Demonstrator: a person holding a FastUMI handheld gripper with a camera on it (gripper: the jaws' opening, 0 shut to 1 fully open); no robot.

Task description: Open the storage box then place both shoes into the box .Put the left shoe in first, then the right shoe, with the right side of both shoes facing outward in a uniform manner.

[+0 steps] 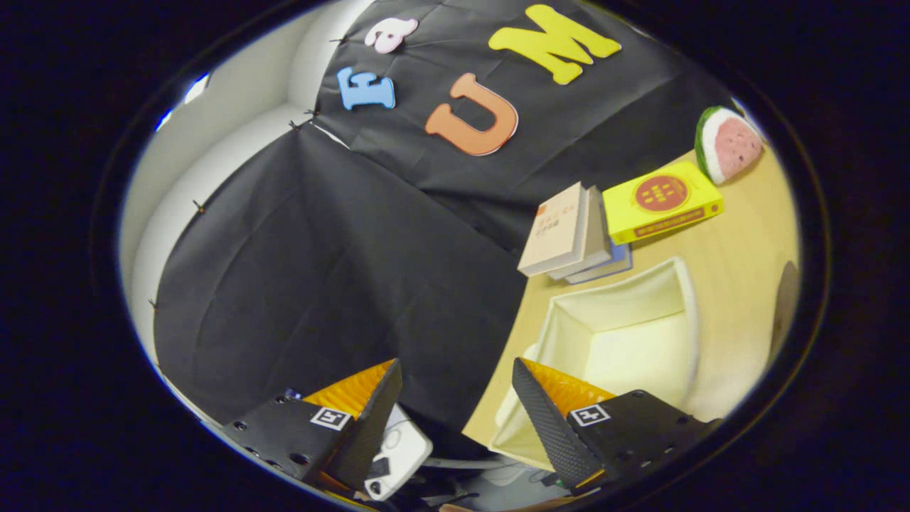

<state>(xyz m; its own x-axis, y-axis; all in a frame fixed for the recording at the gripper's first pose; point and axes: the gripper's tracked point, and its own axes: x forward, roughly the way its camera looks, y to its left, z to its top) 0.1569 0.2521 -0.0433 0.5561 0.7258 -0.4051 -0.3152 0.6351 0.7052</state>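
The cream storage box [686,313] stands on the wooden table [739,235] with its mouth open and its pale inside showing nothing in it. It lies beyond my right finger [544,419], which overlaps its near corner. My gripper [456,365] is open, its fingers wide apart, and the gap shows black cloth and the table's edge. A white shoe [398,451] with grey marks sits low beside my left finger [370,419], near its base; most of it is hidden. I cannot tell whether the finger touches it.
A stack of books [565,231] leans behind the box by the cloth wall. A yellow book [661,200] lies to their right, and a watermelon-slice toy [729,144] sits further back. Cables and clutter lie under the table's edge near my fingers.
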